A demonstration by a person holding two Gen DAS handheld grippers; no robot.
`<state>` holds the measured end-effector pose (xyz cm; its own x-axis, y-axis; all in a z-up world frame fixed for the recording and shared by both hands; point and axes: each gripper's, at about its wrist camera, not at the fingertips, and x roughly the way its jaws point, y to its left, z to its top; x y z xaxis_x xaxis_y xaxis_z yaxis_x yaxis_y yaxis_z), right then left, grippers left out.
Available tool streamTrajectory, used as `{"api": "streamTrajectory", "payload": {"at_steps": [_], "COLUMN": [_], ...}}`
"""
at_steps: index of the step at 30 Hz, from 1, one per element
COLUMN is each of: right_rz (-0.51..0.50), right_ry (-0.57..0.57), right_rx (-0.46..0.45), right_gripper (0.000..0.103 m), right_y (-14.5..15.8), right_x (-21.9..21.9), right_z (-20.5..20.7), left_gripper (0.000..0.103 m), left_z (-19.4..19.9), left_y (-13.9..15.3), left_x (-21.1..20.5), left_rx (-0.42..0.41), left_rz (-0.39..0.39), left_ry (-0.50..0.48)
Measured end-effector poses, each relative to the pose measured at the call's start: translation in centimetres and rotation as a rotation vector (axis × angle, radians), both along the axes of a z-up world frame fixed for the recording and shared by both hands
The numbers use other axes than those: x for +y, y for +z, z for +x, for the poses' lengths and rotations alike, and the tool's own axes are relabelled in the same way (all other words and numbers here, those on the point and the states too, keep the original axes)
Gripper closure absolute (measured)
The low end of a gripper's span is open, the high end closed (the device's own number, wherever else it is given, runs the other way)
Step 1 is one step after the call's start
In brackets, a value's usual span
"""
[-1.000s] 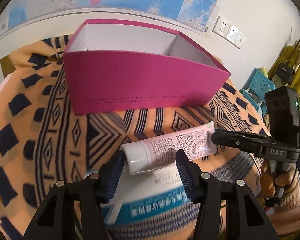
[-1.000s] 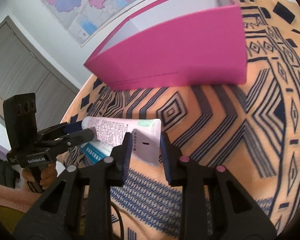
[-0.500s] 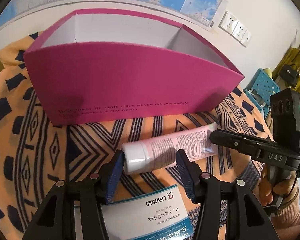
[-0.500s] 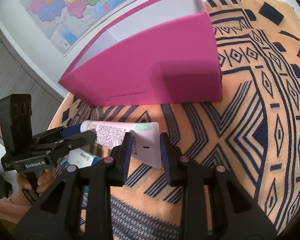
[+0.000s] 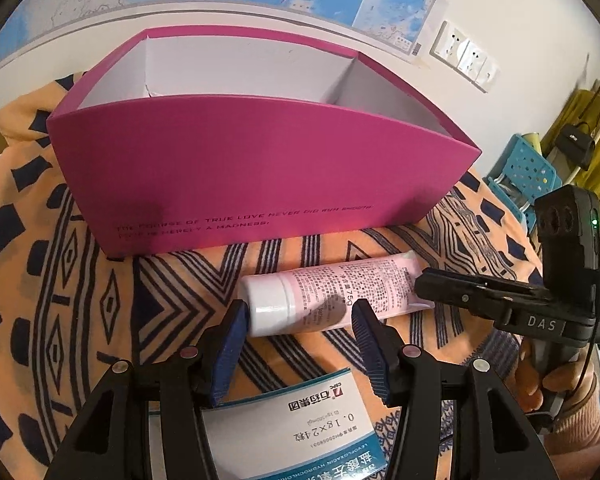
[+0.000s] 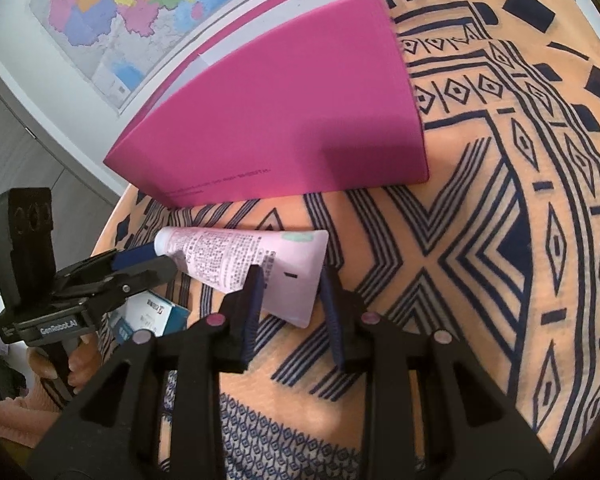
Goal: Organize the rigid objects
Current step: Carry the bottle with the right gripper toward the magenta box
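Left tongs [image 5: 298, 318]: closed on tube's [image 5: 332, 294] cap end.
Right tongs [image 6: 290, 292]: tail apparently pinched.
Carton [image 5: 316, 432]: partly hidden.

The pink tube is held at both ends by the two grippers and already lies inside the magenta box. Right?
Not quite. The pink tube is held at both ends, but it is outside the magenta box, in front of its near wall over the patterned cloth. The left wrist view shows this.
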<state>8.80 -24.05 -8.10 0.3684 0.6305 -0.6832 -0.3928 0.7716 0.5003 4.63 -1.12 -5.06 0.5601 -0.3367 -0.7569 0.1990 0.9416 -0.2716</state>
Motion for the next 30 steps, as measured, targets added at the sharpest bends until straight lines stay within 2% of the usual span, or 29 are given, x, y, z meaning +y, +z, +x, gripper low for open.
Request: {"api": "streamTrajectory", "payload": {"at_steps": [30], "right_rz": [-0.01], "right_ry": [-0.03], "right_rx": [-0.098], "right_gripper": [0.069], "right_y": [3.8], "right_x": [-1.3], "right_z": [-1.4], "left_gripper": [0.048], "left_z": [-1.6], "left_y": [3.5], "left_x": [-0.9], "left_rx": [-0.089], "left_rz": [0.001], "left_ry": [-0.026]}}
